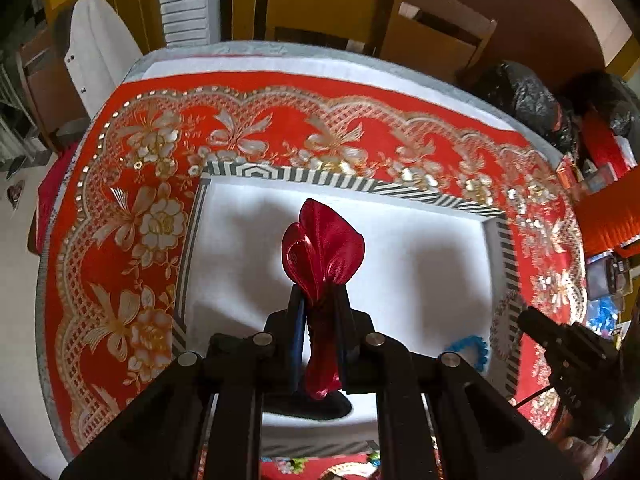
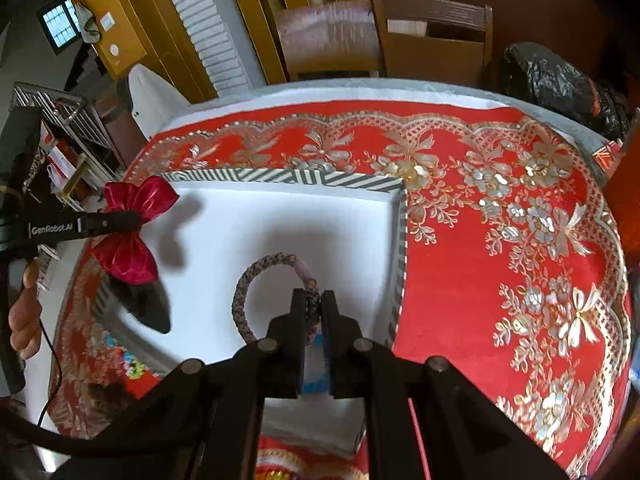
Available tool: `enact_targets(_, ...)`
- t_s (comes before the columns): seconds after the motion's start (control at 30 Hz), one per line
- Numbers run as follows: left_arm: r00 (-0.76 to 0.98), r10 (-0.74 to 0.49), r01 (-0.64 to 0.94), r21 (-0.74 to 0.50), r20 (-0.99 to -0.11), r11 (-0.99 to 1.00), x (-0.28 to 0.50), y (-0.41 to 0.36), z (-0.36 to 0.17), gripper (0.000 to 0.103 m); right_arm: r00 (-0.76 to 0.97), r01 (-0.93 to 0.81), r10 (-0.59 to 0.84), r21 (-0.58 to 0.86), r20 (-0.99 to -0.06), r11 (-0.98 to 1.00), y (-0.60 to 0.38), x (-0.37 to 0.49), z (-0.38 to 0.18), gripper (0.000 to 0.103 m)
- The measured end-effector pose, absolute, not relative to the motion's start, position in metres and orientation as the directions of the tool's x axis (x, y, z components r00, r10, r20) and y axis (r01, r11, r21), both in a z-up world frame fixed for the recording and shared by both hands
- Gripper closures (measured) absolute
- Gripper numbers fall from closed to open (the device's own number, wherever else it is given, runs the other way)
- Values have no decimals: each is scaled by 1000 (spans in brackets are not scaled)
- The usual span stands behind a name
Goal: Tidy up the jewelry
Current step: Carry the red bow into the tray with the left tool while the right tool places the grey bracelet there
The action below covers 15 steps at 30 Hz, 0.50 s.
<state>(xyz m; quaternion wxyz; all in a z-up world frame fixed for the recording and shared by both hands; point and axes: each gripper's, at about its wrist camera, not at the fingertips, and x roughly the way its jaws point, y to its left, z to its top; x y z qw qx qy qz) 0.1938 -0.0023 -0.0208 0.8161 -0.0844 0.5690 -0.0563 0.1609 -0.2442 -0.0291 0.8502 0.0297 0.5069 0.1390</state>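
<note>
The bench is covered by a red cloth with gold and silver flowers, which reaches almost to its far edge and leaves a pale strip bare there. On the middle of the cloth lies a shallow white tray with a black-and-white striped rim; its far rim runs parallel to the far edge of the bench. Beyond that far edge stand wooden chairs, and black plastic bags sit off the far right corner.

My left gripper is closed tight on the gathered middle of a red satin bow, whose loops fan out past my fingertips above the white floor of the tray. In the right wrist view the bow hangs over the tray's left rim.

My right gripper is closed tight on a braided grey-brown bracelet, clamped at one point of its ring; the rest of the loop stands out to the left of my fingers, above the tray floor near its right rim.

A small blue frilled piece lies in the tray towards its near right corner.
</note>
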Motion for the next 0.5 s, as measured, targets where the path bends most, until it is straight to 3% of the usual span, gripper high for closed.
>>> enact_targets(0.43, 302, -188, -52, -214, -935, 976, 209, 12, -61, 101, 381, -200, 214, 146, -899, 969, -233, 198, -69, 96)
enact_targets(0.5, 293, -190, -68, -218, -937, 974, 210, 15, -66, 98, 381, -205, 207, 136, -901, 969, -231, 201, -73, 95)
